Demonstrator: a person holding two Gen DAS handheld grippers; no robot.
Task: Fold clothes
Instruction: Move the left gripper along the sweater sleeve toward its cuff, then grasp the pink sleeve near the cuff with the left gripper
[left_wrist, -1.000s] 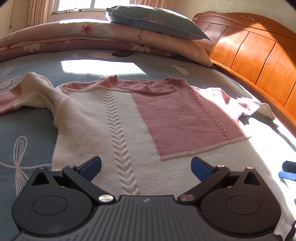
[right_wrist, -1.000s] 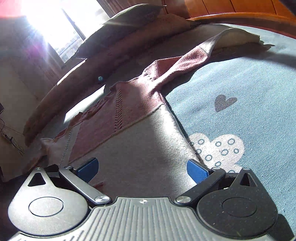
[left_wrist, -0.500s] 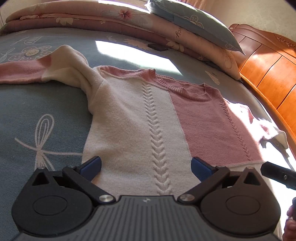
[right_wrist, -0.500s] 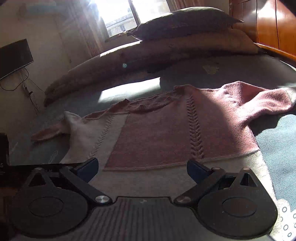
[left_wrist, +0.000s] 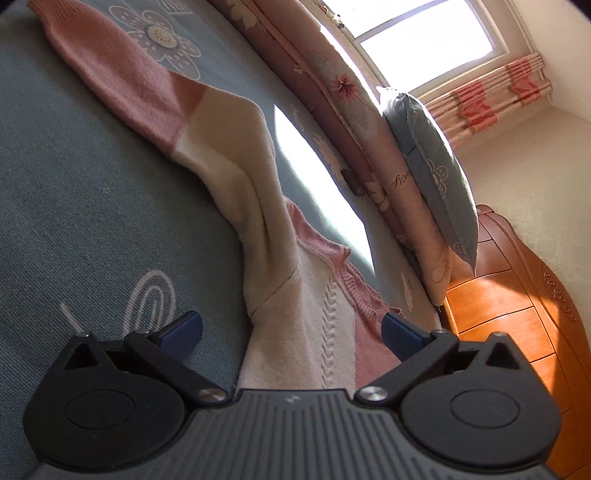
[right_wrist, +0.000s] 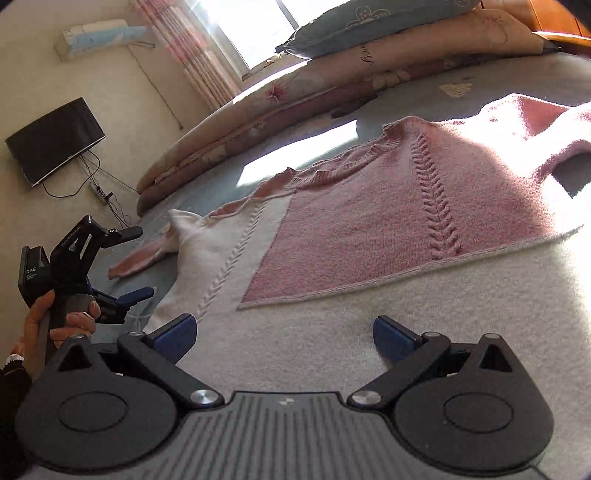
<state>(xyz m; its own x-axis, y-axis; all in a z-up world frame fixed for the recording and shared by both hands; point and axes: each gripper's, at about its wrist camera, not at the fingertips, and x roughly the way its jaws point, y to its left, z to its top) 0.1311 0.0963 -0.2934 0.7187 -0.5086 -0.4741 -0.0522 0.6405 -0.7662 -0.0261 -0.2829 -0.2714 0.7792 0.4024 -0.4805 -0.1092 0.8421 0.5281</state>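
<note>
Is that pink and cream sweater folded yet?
Not folded. The sweater lies spread flat on the bed, its sleeve stretched out sideways.

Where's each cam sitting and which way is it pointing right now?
Left wrist: on the left claw, open, low by the sweater shoulder, looking along its sleeve toward the window.
Right wrist: on the right claw, open, over the sweater's cream hem, facing the collar; the hand holding the left claw shows.
Shared: sweater, pillow, folded quilt.
</note>
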